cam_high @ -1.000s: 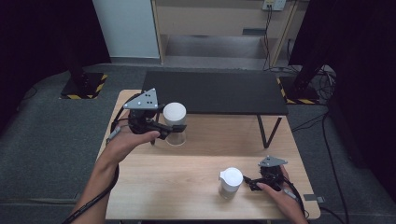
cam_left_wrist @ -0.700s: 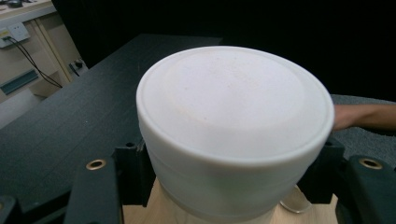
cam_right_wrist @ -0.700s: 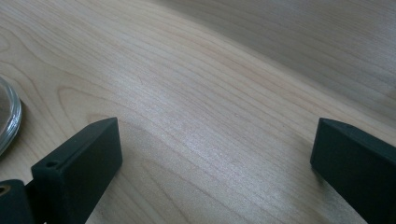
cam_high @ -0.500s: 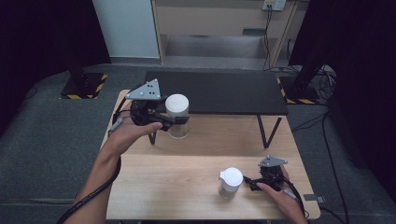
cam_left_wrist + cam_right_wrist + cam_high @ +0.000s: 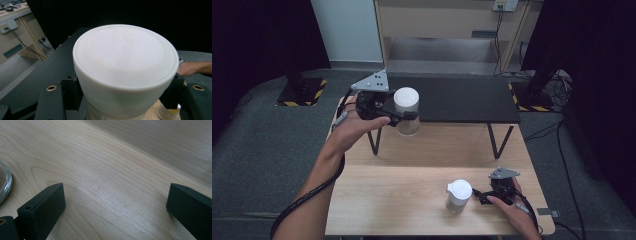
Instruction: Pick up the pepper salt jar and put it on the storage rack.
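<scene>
A clear glass jar with a white lid [image 5: 406, 99] hangs in the air over the front edge of the black shelf. My left gripper [image 5: 407, 116] is shut on it just under the lid. In the left gripper view the lid [image 5: 125, 55] looms close, with a black jaw pressed on either side of the jar, and my left gripper [image 5: 122, 100] stays clamped. A second white-lidded jar [image 5: 459, 192] stands on the wooden table at the front right. My right gripper [image 5: 480, 196] rests just right of it, open. Its own view has my right gripper [image 5: 115, 202] with jaws wide apart over bare wood, and the jar's glass edge [image 5: 3, 182] at far left.
A low black shelf on thin legs [image 5: 462, 100] spans the far half of the wooden table [image 5: 412, 210]. Hazard-striped stand bases [image 5: 302, 92] sit on the grey floor beyond the table's left corner, and cables run on the right.
My left gripper has lifted the jar off the table and carried it up and farther away, to the shelf's front edge. The right gripper and its jar have stayed put.
</scene>
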